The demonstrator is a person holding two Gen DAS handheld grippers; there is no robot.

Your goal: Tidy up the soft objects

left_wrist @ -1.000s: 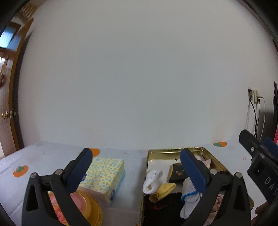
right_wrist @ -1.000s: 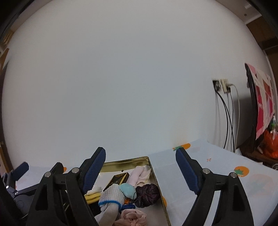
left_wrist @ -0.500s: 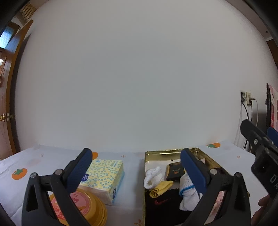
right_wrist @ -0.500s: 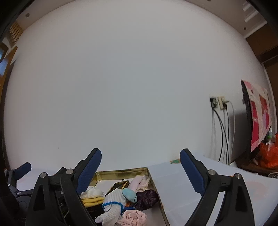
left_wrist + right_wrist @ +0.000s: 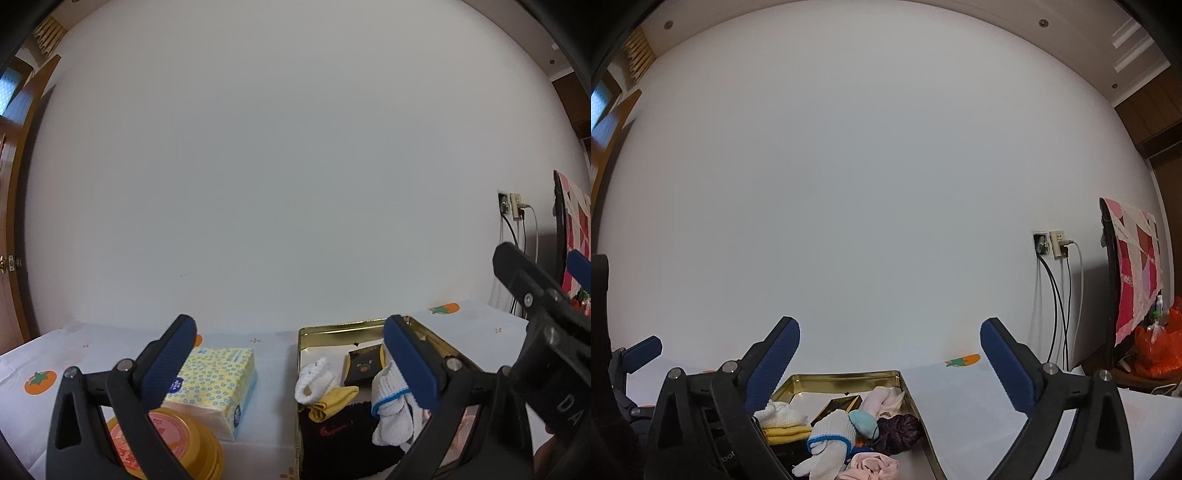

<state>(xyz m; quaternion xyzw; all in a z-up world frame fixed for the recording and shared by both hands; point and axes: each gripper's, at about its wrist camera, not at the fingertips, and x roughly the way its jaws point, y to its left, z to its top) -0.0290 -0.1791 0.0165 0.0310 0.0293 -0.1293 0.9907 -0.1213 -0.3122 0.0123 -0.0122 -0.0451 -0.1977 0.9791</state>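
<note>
Both grippers are lifting and tilting up versus a second ago: more wall is showing and the gold tin (image 5: 369,325) is sitting lower in the right view. That is reading as backing off, placing likely done. Left gripper (image 5: 288,354) and right gripper (image 5: 890,354) are gaping wide, carrying nothing. Soft items are piling loosely inside the tin: white glove (image 5: 827,439), yellow cloth (image 5: 332,400), pink bundle (image 5: 873,467), dark scrunchie (image 5: 897,432). Tissue pack (image 5: 214,380) is sitting outside, left of the tin.

I hold my left gripper (image 5: 286,354) level and raised, its blue-padded jaws spread wide with nothing between them. My right gripper (image 5: 888,354) sits alongside it, tilted slightly upward, jaws equally wide apart and empty.
</note>
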